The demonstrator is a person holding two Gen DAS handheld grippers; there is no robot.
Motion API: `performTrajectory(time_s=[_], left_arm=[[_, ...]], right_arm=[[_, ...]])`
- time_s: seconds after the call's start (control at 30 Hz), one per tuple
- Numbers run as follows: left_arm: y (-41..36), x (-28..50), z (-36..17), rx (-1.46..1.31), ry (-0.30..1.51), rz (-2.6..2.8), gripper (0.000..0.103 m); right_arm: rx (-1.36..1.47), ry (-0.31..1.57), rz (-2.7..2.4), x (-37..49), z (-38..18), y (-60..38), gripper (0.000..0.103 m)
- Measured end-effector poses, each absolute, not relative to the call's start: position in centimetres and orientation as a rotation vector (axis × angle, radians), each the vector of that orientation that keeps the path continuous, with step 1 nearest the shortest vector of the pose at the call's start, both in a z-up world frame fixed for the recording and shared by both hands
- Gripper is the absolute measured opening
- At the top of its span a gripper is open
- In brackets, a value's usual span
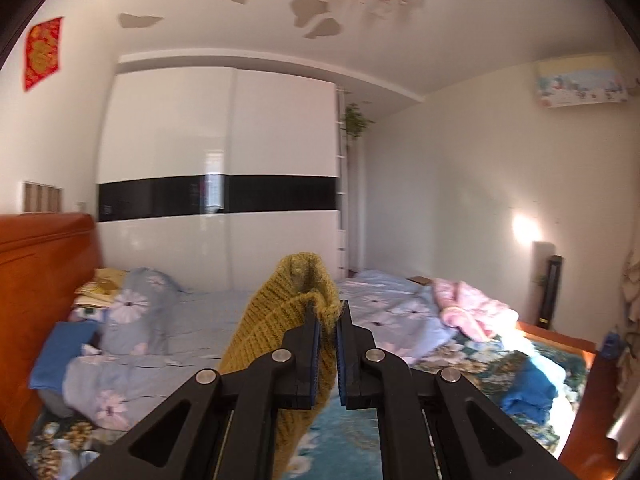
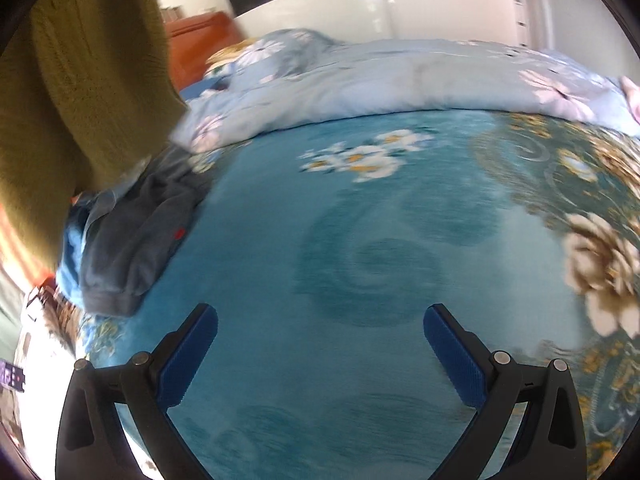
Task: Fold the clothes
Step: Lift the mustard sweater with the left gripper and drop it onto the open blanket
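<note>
The left gripper (image 1: 328, 316) pinches the sweater (image 1: 280, 320) by an edge, hanging over the bed (image 2: 320, 240) — soft, floppy knit. The right gripper (image 2: 320, 320) gapes empty — best grip: a far hem corner.

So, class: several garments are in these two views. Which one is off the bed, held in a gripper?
The mustard-yellow knit sweater, pinched by the left gripper and hanging. The grey garment and the pink one lie on the bed; the right gripper is open.
</note>
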State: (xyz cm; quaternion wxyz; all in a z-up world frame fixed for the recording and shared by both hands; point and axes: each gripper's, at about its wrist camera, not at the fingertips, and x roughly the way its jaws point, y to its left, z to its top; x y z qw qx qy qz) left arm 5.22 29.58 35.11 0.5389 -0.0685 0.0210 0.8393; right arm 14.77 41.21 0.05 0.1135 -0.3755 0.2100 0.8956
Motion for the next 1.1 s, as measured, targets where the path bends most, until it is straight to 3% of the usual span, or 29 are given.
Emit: performTrajectory(time_s=[0.13, 0.3, 0.47, 0.73, 0.9, 1.1], left_arm=[[34.7, 7.0, 32.4, -0.267, 0.062, 1.908, 0.007], [39.2, 7.6, 24.7, -0.499, 0.089, 1.817, 0.008], [38.7, 6.8, 18.0, -0.682, 0.009, 1.789, 0.008], [38.1, 7.7, 7.3, -0.939, 0.054, 1.735, 0.013], [34.1, 8.2, 3.4, -1.004, 0.049, 1.737, 0.056], [26.6, 5.6, 1.3, -1.053, 0.022, 1.916, 0.071]], right_arm=[[-1.062, 0.64, 2.555, 18.0, -0.1, 44.3, 0.103], [-1.052, 0.638, 2.435, 23.0, -0.9, 47.9, 0.103], [-1.042, 0.664, 2.327, 27.5, -1.6, 51.0, 0.103], [-1.042, 0.684, 2.28, 29.0, -2.5, 52.9, 0.103], [-1.033, 0.675, 2.254, 30.0, -2.6, 53.5, 0.103], [-1.004, 0.63, 2.233, 30.9, -1.2, 55.3, 0.103]])
